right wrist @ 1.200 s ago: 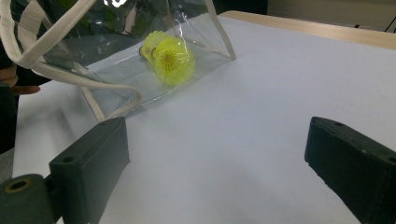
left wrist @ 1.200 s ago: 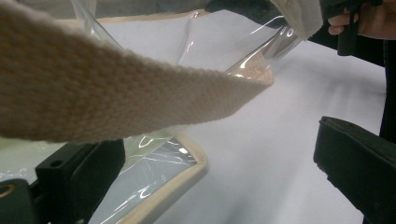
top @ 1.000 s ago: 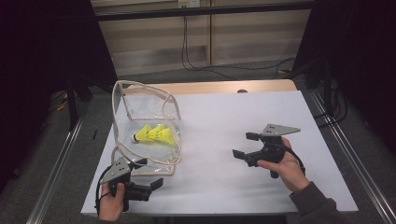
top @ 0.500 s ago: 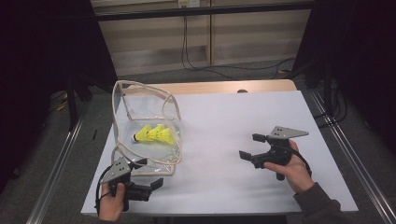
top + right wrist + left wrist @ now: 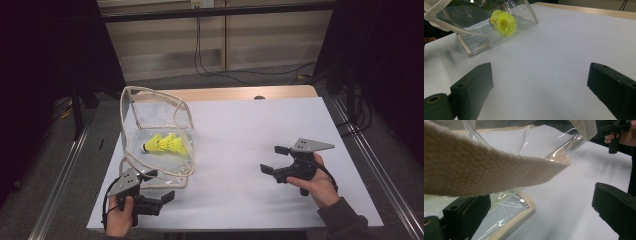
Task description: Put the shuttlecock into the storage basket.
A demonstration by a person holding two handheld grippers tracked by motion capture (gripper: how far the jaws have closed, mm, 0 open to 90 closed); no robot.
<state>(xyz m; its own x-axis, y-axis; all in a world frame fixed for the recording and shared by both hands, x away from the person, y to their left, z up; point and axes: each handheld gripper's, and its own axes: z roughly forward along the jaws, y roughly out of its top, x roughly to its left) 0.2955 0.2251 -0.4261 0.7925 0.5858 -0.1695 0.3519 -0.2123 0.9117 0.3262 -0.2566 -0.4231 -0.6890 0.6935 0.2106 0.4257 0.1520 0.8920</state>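
On tabletop [image 5: 240, 125] left: clear bag [image 5: 155, 135], shuttlecocks [image 5: 164, 144] inside, overlapping, count unclear. Left tongs [image 5: 161, 186] apart at bag's near corner; strap [image 5: 486, 170] blocks view. Right tongs [image 5: 274, 160] apart, well clear.

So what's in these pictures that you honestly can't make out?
- How many shuttlecocks are in the clear bag: in the high view and the right gripper view they overlap, at least two.
- The bag's inside, left gripper view: the blurred cloth strap crosses in front.
- The left gripper, high view: whether a jaw touches the bag's rim is too small to tell.
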